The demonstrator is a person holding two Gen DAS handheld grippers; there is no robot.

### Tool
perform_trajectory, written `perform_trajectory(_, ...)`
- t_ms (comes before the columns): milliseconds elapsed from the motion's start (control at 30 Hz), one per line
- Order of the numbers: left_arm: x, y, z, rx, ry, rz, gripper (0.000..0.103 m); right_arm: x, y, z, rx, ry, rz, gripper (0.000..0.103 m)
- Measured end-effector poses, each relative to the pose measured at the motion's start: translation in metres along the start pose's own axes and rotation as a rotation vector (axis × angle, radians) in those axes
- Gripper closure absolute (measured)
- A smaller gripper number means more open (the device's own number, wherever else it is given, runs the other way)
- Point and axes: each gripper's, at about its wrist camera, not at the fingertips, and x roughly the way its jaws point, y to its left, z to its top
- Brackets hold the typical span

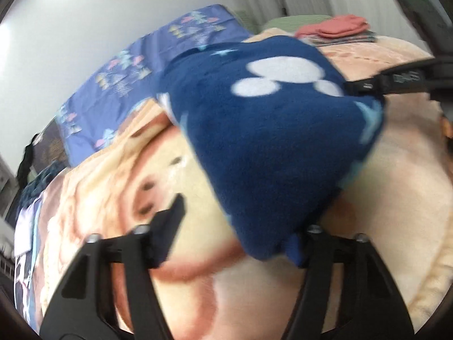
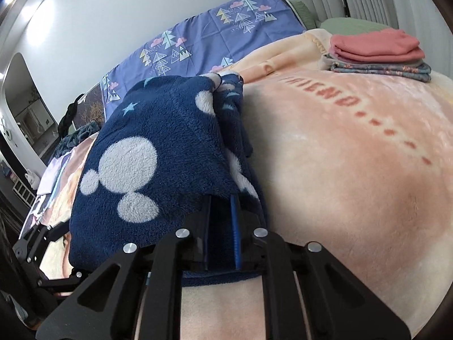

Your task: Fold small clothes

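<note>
Fleece fills the right hand-held gripper, clenched on a hem of the navy garment. Left hand-held gripper is released, the cloth draped over one finger. Soft, light, floppy, best pinched at corners. It hangs over the bed, long axis running away toward the folded stack.
</note>
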Motion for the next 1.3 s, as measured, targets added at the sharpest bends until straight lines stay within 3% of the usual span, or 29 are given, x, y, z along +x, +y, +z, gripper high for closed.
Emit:
perform_trajectory(33,-0.006,0.001,-0.001,-0.007,0.007,-0.047,0.065,0.0,0.0,0.0,-0.003,-0.002,-0.003,0.092)
perform_trajectory(100,-0.022,0.011,-0.002,-0.054,0.026,-0.186,0.079,0.0,0.001,0.0,-0.006,-0.007,-0.013,0.092)
perform_trajectory(167,-0.039,0.022,0.002,-0.098,0.027,-0.26,0.089,0.0,0.001,0.0,-0.006,-0.008,-0.012,0.092)
perform_trajectory(200,-0.053,0.029,0.01,-0.102,-0.009,-0.291,0.099,-0.001,0.003,-0.001,-0.006,-0.007,-0.01,0.092)
perform_trajectory(300,-0.08,0.032,0.041,-0.055,-0.15,-0.265,0.099,0.0,0.003,0.0,-0.008,-0.008,-0.01,0.092)
perform_trajectory(367,-0.073,0.03,0.059,-0.043,-0.189,-0.251,0.099,-0.001,0.003,0.0,-0.01,-0.01,-0.012,0.092)
perform_trajectory(433,-0.034,0.022,0.07,-0.051,-0.131,-0.261,0.099,-0.002,0.004,-0.002,-0.01,-0.011,-0.01,0.092)
perform_trajectory(500,0.028,0.013,0.06,-0.044,-0.019,-0.29,0.099,-0.001,0.002,-0.002,-0.008,-0.005,-0.006,0.092)
perform_trajectory(533,0.04,0.013,0.053,-0.057,-0.041,-0.298,0.099,-0.001,0.002,-0.002,-0.01,0.0,-0.001,0.092)
perform_trajectory(567,0.042,0.014,0.049,-0.083,-0.061,-0.315,0.099,-0.001,0.002,-0.001,-0.015,0.005,-0.01,0.092)
perform_trajectory(633,0.035,0.021,0.055,-0.135,-0.019,-0.36,0.099,-0.002,0.005,-0.001,-0.036,0.008,-0.025,0.092)
perform_trajectory(767,0.029,0.018,0.056,-0.075,-0.004,-0.341,0.099,-0.016,0.012,0.011,-0.022,0.006,-0.01,0.092)
perform_trajectory(967,0.034,0.015,0.06,-0.073,-0.009,-0.332,0.099,-0.036,0.06,0.046,-0.208,-0.15,0.064,0.093)
perform_trajectory(1000,0.034,0.013,0.06,-0.074,-0.011,-0.329,0.099,-0.027,0.064,0.047,-0.224,-0.132,0.044,0.093)
perform_trajectory(1067,0.034,0.015,0.058,-0.086,-0.016,-0.337,0.099,0.022,0.055,0.039,-0.223,0.014,-0.026,0.093)
perform_trajectory(1133,0.037,0.024,0.052,-0.114,-0.019,-0.39,0.099,0.046,0.037,0.025,-0.181,0.011,-0.011,0.094)
perform_trajectory(1300,0.025,0.036,0.059,-0.152,-0.043,-0.437,0.099,0.03,0.051,0.034,-0.236,0.039,-0.066,0.094)
